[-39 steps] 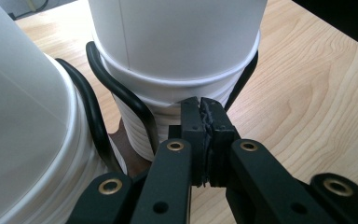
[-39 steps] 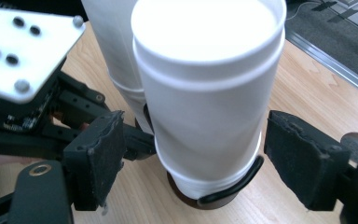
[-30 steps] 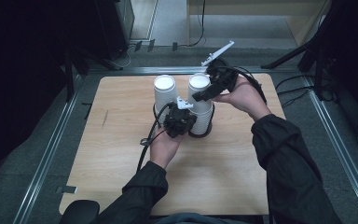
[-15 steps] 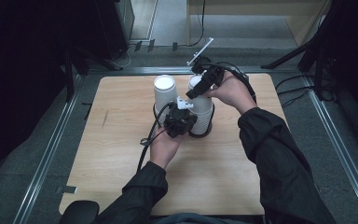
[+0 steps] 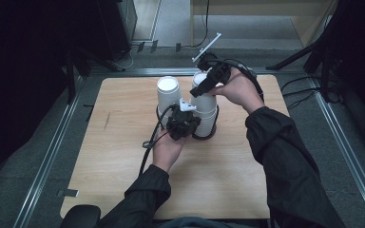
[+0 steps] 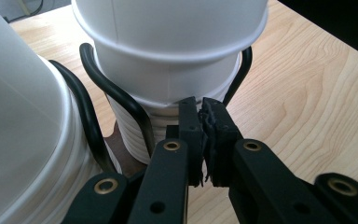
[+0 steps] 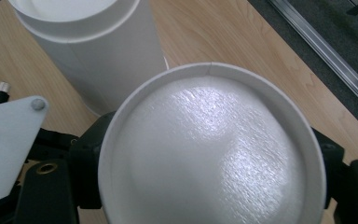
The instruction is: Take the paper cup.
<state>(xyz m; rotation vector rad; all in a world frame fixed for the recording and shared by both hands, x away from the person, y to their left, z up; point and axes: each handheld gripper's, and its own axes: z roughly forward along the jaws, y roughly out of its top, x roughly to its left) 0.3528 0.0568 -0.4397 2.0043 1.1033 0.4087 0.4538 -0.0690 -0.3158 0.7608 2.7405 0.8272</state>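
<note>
Right gripper (image 5: 200,87) fingers clasp top cup (image 7: 209,149); left gripper (image 6: 204,122) fingers closed, empty.

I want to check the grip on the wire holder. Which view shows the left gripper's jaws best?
The left gripper view: the left gripper is shut at the wire holder under the cup stack. The high view shows its back.

Right gripper (image 5: 200,87): repositioned onto top cup (image 7: 209,149)
Shifts from beside the right cup stack (image 5: 204,111) to over it; jaws have just been closing around the top cup.
</note>
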